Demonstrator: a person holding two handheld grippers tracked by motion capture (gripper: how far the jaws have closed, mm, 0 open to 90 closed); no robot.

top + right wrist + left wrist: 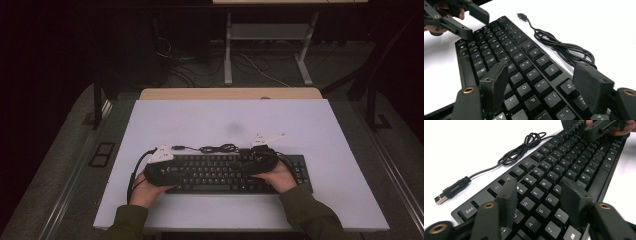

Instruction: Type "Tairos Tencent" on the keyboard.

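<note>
A black keyboard (225, 173) lies along the near part of a white tabletop (225, 120). Its black cable (215, 148) is coiled just behind it and ends in a USB plug (441, 198). My left gripper (172, 172) hovers over the keyboard's left end, open, with the W, E, S and D keys (541, 197) showing between its jaws. My right gripper (245, 167) hovers over the right half, also open, above the O, P and L keys (524, 91). Neither gripper holds anything. Each gripper view shows the other gripper (599, 130) (456, 22) farther along the keyboard.
Bare white surface stretches beyond the keyboard (564, 170) and cable (564, 47) to the far edge, where a wooden strip (230, 93) runs. Behind that, a white-legged frame (270, 50) and loose cords (185, 70) stand on a dark floor.
</note>
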